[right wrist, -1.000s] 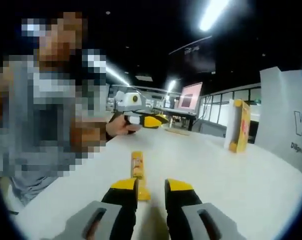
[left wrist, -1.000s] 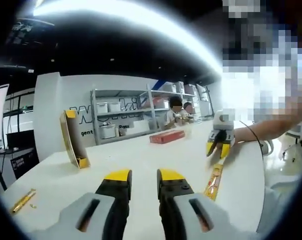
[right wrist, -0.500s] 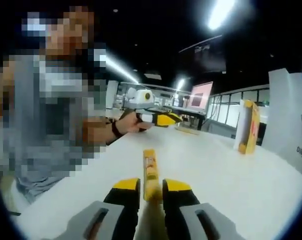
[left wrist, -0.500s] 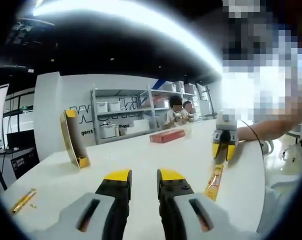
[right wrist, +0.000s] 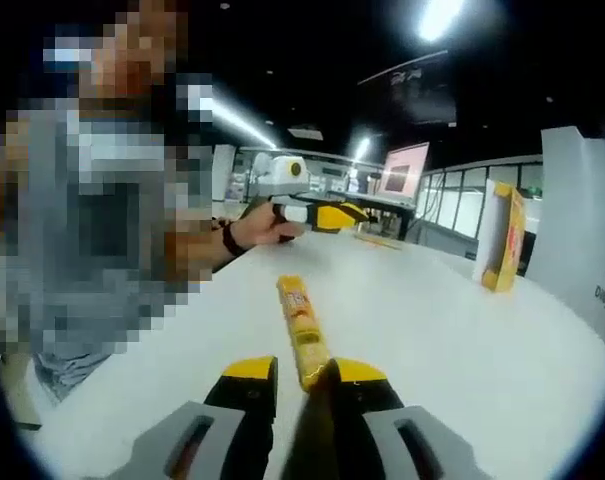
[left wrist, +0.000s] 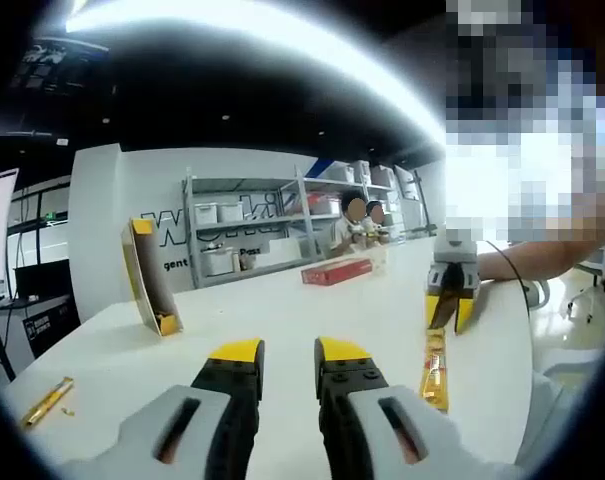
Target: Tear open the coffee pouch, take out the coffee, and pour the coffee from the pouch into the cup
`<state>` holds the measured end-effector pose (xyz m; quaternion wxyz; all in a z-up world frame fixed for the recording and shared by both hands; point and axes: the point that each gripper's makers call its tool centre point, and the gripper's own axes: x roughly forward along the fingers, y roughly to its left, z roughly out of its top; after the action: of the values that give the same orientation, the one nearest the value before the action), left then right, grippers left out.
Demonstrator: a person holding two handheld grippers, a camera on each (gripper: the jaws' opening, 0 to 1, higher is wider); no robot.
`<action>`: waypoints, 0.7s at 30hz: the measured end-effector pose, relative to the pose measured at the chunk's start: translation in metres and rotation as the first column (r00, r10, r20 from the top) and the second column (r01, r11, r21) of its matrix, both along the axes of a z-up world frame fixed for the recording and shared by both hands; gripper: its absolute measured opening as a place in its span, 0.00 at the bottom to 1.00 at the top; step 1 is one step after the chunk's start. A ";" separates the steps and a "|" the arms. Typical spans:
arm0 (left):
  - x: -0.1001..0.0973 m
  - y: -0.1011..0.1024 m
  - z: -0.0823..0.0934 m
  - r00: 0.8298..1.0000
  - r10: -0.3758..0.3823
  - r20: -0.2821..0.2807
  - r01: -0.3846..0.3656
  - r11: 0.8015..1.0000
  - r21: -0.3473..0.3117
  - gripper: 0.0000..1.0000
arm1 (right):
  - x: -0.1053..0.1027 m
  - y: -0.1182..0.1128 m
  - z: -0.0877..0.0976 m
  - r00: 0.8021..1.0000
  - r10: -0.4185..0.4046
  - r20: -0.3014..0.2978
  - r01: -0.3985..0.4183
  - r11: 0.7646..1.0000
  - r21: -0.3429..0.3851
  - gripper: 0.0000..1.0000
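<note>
Right gripper (right wrist: 302, 375) has its jaws pinched on one end of the coffee stick pouch (right wrist: 301, 329), so the yellow stick juts out ahead of the jaws and looks lifted off the white table (right wrist: 462, 330). In the left gripper view the same right gripper (left wrist: 450, 308) sits over on the right with the pouch (left wrist: 436, 357) hanging down from it. Holding it by the very end makes sense to me: the far end stays free for the other gripper to grab and tear.

Left gripper (left wrist: 287, 352) holds nothing, its jaws a narrow gap apart, low over the table's near side. From the right gripper view you can see it (right wrist: 332, 213) out on the far left of the table in the person's hand (right wrist: 265, 222), well apart from the pouch, so it looks parked and waiting.

Far side: an open yellow box (left wrist: 147, 278) standing upright, a red box (left wrist: 336, 270) further back, and another stick pouch (left wrist: 47, 401) lying at the near left. Can't spot a cup.
</note>
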<state>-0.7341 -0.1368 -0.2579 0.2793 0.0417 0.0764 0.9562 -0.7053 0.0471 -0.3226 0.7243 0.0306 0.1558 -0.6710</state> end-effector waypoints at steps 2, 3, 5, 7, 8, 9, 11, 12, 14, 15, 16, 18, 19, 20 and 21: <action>0.000 0.000 0.000 1.000 -0.001 -0.001 0.001 1.000 0.001 0.23 | 0.000 0.002 0.006 1.000 -0.001 0.014 0.001 1.000 -0.025 0.21; 0.000 0.000 0.000 1.000 -0.001 -0.002 0.001 1.000 0.001 0.23 | 0.000 0.002 0.005 1.000 -0.001 0.014 0.002 1.000 -0.020 0.21; 0.001 0.000 0.001 1.000 -0.002 -0.003 0.002 1.000 0.002 0.23 | -0.001 0.000 -0.005 1.000 -0.002 0.000 0.002 1.000 0.028 0.21; 0.001 0.000 0.001 1.000 -0.005 -0.005 0.005 1.000 0.002 0.23 | 0.000 0.000 -0.007 1.000 0.000 -0.003 0.000 0.999 0.034 0.21; 0.001 0.001 0.001 1.000 -0.008 -0.004 0.008 1.000 0.002 0.23 | 0.000 0.001 -0.006 1.000 -0.002 -0.002 0.002 0.999 0.033 0.21; 0.001 0.001 0.001 1.000 -0.010 -0.004 0.010 1.000 0.002 0.23 | -0.001 0.001 -0.004 1.000 -0.005 0.001 0.005 1.000 0.022 0.21; 0.001 0.001 0.000 1.000 -0.013 0.003 0.013 1.000 0.006 0.23 | -0.002 0.002 0.000 1.000 -0.011 0.017 0.011 1.000 0.007 0.20; 0.000 0.001 0.000 1.000 -0.015 0.008 0.015 1.000 0.010 0.23 | -0.001 0.002 0.000 1.000 -0.006 0.029 0.005 1.000 0.017 0.19; 0.001 0.003 -0.001 0.998 -0.045 0.035 0.044 0.998 0.040 0.23 | 0.004 0.002 -0.003 0.998 0.005 0.066 -0.008 0.999 0.047 0.20; 0.002 0.004 0.000 0.997 -0.059 0.040 0.057 0.997 0.050 0.23 | 0.007 0.002 -0.005 0.997 0.006 0.081 -0.011 0.998 0.066 0.21; 0.002 0.003 0.001 0.997 -0.068 0.044 0.066 0.996 0.060 0.23 | 0.009 0.002 -0.005 0.996 0.003 0.084 -0.009 0.998 0.070 0.22; 0.005 0.004 0.003 0.995 -0.087 0.050 0.083 0.994 0.077 0.23 | 0.008 0.002 -0.007 0.996 -0.053 0.077 0.044 0.993 0.111 0.22; 0.007 0.006 0.003 0.993 -0.101 0.057 0.097 0.992 0.081 0.25 | 0.013 0.001 -0.009 0.995 -0.067 0.073 0.056 0.988 0.146 0.22; 0.010 0.008 0.003 0.990 -0.120 0.070 0.114 0.990 0.084 0.25 | 0.016 0.002 -0.010 0.994 -0.081 0.068 0.067 0.982 0.177 0.22; 0.012 0.008 0.004 0.990 -0.122 0.071 0.116 0.990 0.084 0.25 | 0.016 0.005 -0.013 0.990 -0.124 0.061 0.107 0.968 0.228 0.22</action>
<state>-0.7218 -0.1291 -0.2541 0.3367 0.0210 0.0247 0.9411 -0.6891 0.0520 -0.3356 0.6813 0.1462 0.2011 -0.6885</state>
